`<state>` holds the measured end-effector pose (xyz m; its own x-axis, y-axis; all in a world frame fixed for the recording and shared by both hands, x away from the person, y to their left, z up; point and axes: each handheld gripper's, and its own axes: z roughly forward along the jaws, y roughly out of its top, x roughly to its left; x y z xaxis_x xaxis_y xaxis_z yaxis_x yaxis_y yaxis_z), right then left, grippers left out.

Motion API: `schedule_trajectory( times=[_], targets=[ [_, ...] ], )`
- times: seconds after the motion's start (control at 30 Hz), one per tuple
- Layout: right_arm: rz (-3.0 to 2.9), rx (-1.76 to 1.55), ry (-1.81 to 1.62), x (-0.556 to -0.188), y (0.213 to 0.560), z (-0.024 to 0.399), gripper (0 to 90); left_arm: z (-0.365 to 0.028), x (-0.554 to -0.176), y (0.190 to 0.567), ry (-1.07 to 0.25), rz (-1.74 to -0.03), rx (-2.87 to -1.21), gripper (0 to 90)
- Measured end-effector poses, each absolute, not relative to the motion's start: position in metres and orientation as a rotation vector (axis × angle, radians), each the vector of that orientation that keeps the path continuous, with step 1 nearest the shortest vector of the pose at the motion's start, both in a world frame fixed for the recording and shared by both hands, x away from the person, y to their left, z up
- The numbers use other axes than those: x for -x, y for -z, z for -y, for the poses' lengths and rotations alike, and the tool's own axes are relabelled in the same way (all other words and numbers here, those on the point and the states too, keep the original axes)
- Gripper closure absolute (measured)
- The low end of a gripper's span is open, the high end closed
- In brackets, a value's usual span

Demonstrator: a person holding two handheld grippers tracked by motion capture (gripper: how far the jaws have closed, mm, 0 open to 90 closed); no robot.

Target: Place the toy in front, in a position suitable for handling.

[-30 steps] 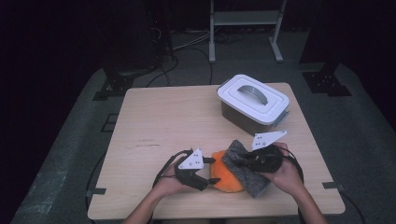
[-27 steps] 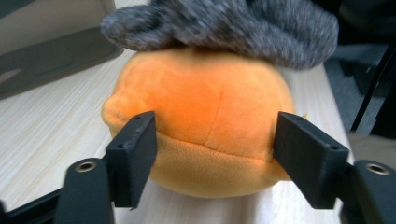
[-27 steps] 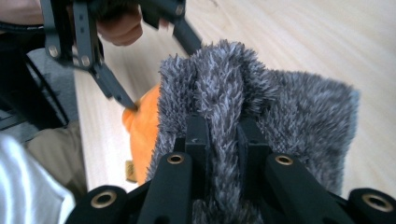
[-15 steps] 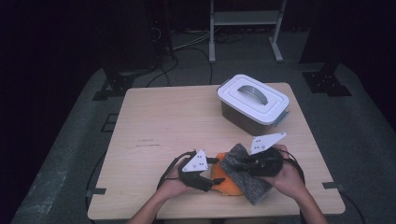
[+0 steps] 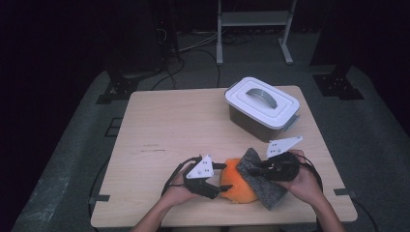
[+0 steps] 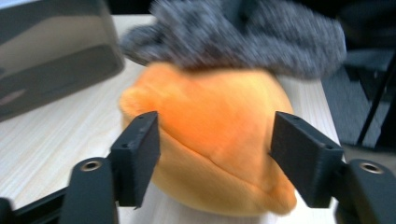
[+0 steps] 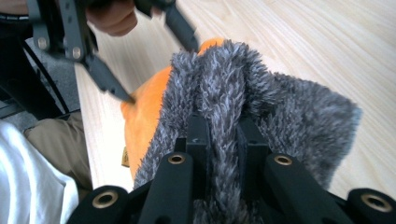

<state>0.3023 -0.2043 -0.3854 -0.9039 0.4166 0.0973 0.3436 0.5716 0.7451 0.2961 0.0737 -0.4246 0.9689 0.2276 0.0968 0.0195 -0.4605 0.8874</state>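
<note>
While the orange plush (image 5: 238, 186) sits on the near edge of the table (image 5: 174, 130), slightly right of centre, it lies between the two grippers — left gripper (image 5: 217, 180) on its left side, right gripper (image 5: 256, 169) on its right. Left gripper view: the plush (image 6: 210, 144) is right between the two black jaws, which have just been opening; the pads stand either side of it, a small gap shows at the left pad, contact at the right pad too close to call. Grey fuzzy cloth (image 5: 263, 179) drapes over the plush's right part and spills onto the table toward the person's right hand (image 5: 302, 181). Right gripper view: jaws closed tight, pinching a fold of the cloth (image 7: 224, 107) — orange plush (image 7: 144, 116) peeks out beneath it, the left gripper's jaws (image 7: 154, 56) farther off beyond. Left hand (image 5: 176, 193) holds the left gripper low over the table. Behind, well apart, a white lidded box (image 5: 261, 106) with a grey handle stands at the far right of the table.
</note>
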Motion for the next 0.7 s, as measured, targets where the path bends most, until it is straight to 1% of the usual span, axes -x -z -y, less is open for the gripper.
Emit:
schedule_trajectory(
  times=[0.03, 0.07, 0.13, 0.17, 0.27, 0.33, 0.4, 0.53, 0.7],
  targets=[
    [-2.711, -0.649, -1.255, -0.302, 0.385, 0.204, 77.7, -0.073, -0.296, 0.424, -0.269, -0.190, -2.033, 27.2],
    [-2.720, -0.633, -1.259, -0.301, 0.385, 0.202, 77.7, -0.073, -0.297, 0.425, -0.274, -0.205, -2.039, 22.5],
    [-2.738, -0.605, -1.267, -0.299, 0.385, 0.200, 77.7, -0.072, -0.300, 0.427, -0.248, -0.230, -2.048, 19.9],
    [-2.744, -0.595, -1.263, -0.299, 0.385, 0.199, 77.7, -0.071, -0.300, 0.429, -0.232, -0.227, -2.053, 20.6],
    [-2.747, -0.581, -1.259, -0.296, 0.383, 0.196, 77.8, -0.069, -0.298, 0.430, -0.225, -0.199, -2.061, 28.7],
    [-2.710, -0.574, -1.297, -0.295, 0.378, 0.194, 78.2, -0.068, -0.296, 0.428, -0.218, -0.162, -2.056, 32.1],
    [-2.670, -0.569, -1.325, -0.294, 0.372, 0.190, 78.2, -0.067, -0.293, 0.427, -0.231, -0.123, -2.064, 33.7],
    [-2.658, -0.559, -1.281, -0.295, 0.372, 0.179, 78.2, -0.069, -0.292, 0.428, -0.238, -0.112, -2.075, 34.9],
    [-2.695, -0.592, -1.285, -0.300, 0.377, 0.190, 78.2, -0.069, -0.290, 0.428, -0.244, -0.103, -2.071, 35.7]
  ],
)
